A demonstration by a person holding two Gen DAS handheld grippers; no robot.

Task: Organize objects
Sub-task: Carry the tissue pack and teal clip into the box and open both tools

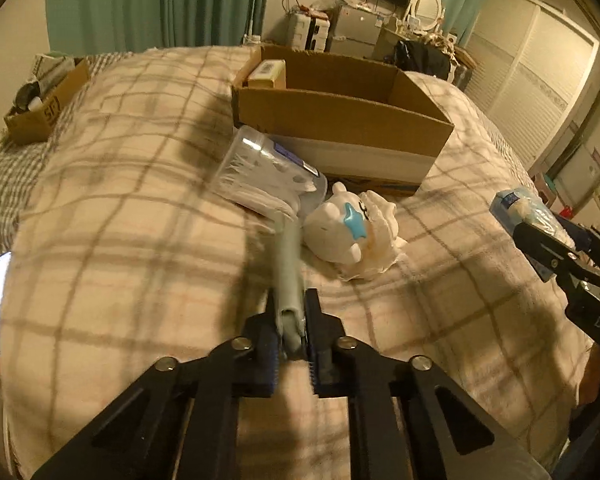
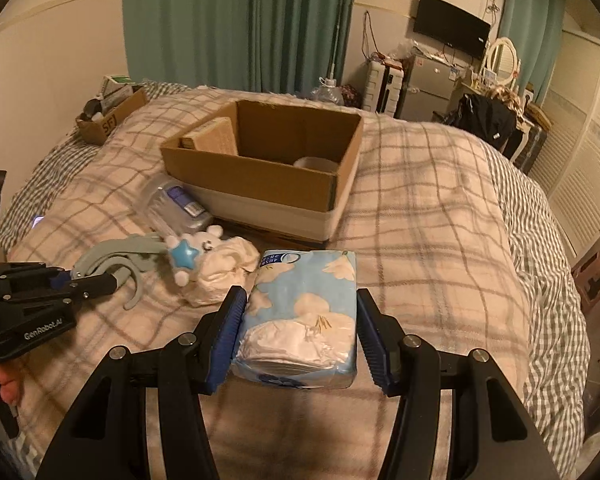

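The left gripper pinches a grey hanger, closed tight on it. The right gripper straddles the tissue pack, pads touching its sides. Carry both forward to the cardboard box ahead, keeping grips firm

1. A blue flowered tissue pack lies flat on the plaid blanket.
2. A white star-marked toy, a crumpled white cloth, a clear tub and a grey hanger lie beside the open cardboard box.
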